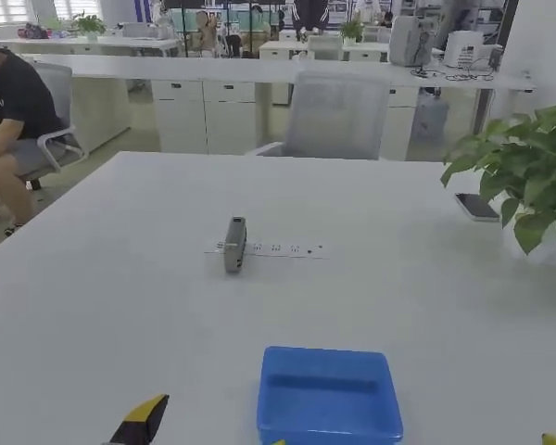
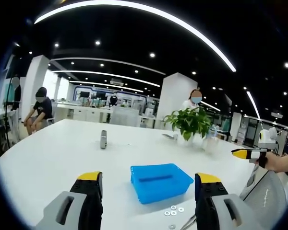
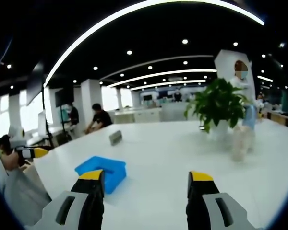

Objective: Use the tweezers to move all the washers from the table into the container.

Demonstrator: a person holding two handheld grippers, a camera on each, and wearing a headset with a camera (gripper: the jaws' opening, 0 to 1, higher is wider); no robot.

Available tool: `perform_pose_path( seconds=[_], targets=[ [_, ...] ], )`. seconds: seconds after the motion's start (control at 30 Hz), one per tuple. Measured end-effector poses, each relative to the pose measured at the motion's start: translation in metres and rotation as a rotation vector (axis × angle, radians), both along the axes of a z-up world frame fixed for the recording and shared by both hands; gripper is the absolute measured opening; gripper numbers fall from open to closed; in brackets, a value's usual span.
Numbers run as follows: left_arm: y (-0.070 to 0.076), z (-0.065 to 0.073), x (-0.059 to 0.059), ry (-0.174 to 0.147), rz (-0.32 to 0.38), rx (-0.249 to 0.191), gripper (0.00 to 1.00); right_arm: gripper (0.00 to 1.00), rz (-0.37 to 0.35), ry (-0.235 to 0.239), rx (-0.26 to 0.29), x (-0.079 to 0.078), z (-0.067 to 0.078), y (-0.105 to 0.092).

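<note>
**HAZARD NOTE: BOTH GRIPPERS EMPTY, TWEEZERS NOT YET TAKEN UP**

**Status.** Seen from the bench side, the left gripper (image 2: 149, 178) is held above the table (image 2: 53, 158) with its jaws spread wide and nothing between them. The right gripper (image 3: 146, 176) is likewise spread and empty. It is held off to the person's right, well apart from the work. The blue container (image 2: 159, 181) sits on the table directly ahead of the left gripper and appears empty. The washers (image 2: 174, 211), a small cluster of flat rings, lie on the table just beside the container's near wall, toward the left gripper's right-hand jaw. A slender metal item that I take to be the tweezers (image 2: 188, 222) lies just beside them, partly hidden by that jaw.

**Stage.** The task looks to be at its start. No washer is in the container, and the tweezers are not yet gripped.

**Hazards.**
1. Tweezers skate away. Cause: they lie flat and thin, so wide jaws closing at table level may push them rather than pinch them.
2. Washers scatter. Cause: the cluster lies right beside the tweezers, and a careless descent would sweep it, possibly off the near edge.
3. Container shifts. Cause: it looks light, and a jaw could nudge its wall.
4. Washer drops in transit. Cause: a crooked hold on the tweezers leaves their tips misaligned.

The grey block (image 1: 234, 244) and the plant (image 1: 528, 171) stand well clear.
</note>
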State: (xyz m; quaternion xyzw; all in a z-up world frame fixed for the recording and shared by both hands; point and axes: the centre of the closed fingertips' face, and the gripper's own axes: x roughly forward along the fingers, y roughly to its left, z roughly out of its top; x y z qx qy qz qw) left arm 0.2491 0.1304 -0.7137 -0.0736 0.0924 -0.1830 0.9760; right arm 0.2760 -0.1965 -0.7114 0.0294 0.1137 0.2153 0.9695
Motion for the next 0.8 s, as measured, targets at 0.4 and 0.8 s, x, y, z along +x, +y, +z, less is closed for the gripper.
perform_pose_path(
  seconds=[0.4, 0.8],
  targets=[
    [0.000, -0.002, 0.000, 0.013, -0.004, -0.014, 0.79, 0.69, -0.037, 0.006, 0.021, 0.002, -0.001, -0.009],
    [-0.009, 0.003, -0.003, -0.004, -0.055, 0.014, 0.74, 0.71, -0.017, 0.025, 0.004, 0.001, -0.003, -0.002]
  ],
)
